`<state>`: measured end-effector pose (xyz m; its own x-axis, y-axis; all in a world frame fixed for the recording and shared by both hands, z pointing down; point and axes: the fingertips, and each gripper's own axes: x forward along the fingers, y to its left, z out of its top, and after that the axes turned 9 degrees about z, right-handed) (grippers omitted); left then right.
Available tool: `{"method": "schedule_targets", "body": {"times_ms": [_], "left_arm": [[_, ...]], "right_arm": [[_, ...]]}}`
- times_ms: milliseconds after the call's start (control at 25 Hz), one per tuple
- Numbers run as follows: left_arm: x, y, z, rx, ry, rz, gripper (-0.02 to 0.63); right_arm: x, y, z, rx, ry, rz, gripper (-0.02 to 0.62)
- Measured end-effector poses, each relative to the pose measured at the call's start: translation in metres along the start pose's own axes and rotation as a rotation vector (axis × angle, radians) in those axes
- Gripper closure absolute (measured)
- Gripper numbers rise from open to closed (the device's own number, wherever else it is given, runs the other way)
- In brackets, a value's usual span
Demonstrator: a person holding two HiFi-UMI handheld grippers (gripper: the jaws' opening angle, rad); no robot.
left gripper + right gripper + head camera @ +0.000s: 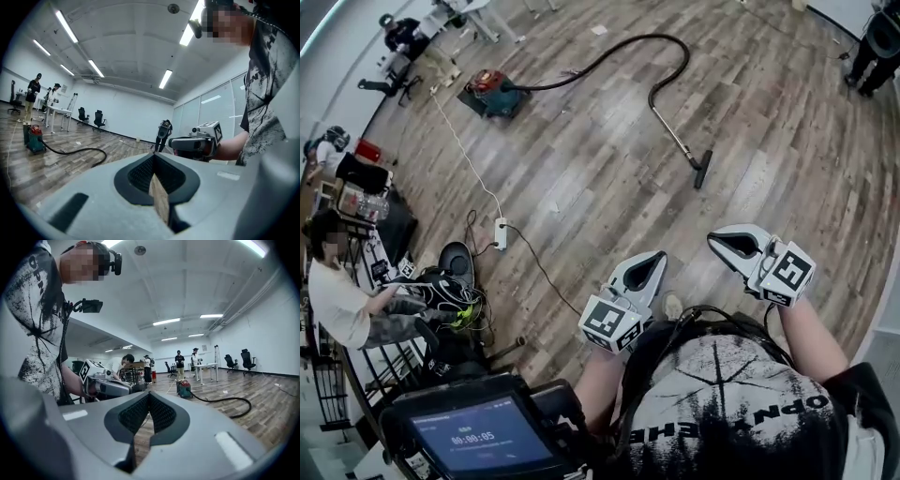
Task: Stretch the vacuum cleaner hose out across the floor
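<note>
Status: stretch not started, as far as the views show.

- Left tool [645, 270]: jaws fully together, nothing between them; only floor [581, 178] shows past the pads in the left gripper view.
- Right tool [729, 244]: same, jaws closed and empty. Both are held up in front of the person's chest.
- Hose [623, 42]: on the floor at the far side of the room, well apart from both tools. It runs from the vacuum cleaner [490, 94] out to the right, hooks back in a tight curve, then joins the wand [675, 136], which ends at the floor head [702, 171].
- So the hose is bent into a hook shape rather than laid out straight. Both gripper views agree: a curved black line lying beside the red unit.
- At this range it's hard to tell whether the bend is loose slack or a set kink.

Left to do, by judgement: everything. Walk over, open a tool, take the hose or wand near the free end, and pull it away from the vacuum cleaner until the curve lies flat and straight.
</note>
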<state>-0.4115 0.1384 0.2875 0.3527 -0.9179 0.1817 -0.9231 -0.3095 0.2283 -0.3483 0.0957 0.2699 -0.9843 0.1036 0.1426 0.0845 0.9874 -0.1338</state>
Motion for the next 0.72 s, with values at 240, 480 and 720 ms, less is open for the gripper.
{"method": "schedule_targets", "body": {"times_ms": [240,480,720], "left_arm": [[0.023,0.063,0.003,-0.009,0.016,-0.032,0.606],[0.041,0.075,0.009,-0.039,0.030,-0.013,0.606],[0.091,0.128,0.010,-0.041,0.070,0.008,0.606]], "right_arm": [[0.049,-0.042,-0.002,-0.002,0.033,-0.012,0.591],[0.046,-0.071,0.007,0.013,0.032,-0.015,0.591],[0.081,-0.139,-0.002,0.059,0.000,0.026,0.591]]}}
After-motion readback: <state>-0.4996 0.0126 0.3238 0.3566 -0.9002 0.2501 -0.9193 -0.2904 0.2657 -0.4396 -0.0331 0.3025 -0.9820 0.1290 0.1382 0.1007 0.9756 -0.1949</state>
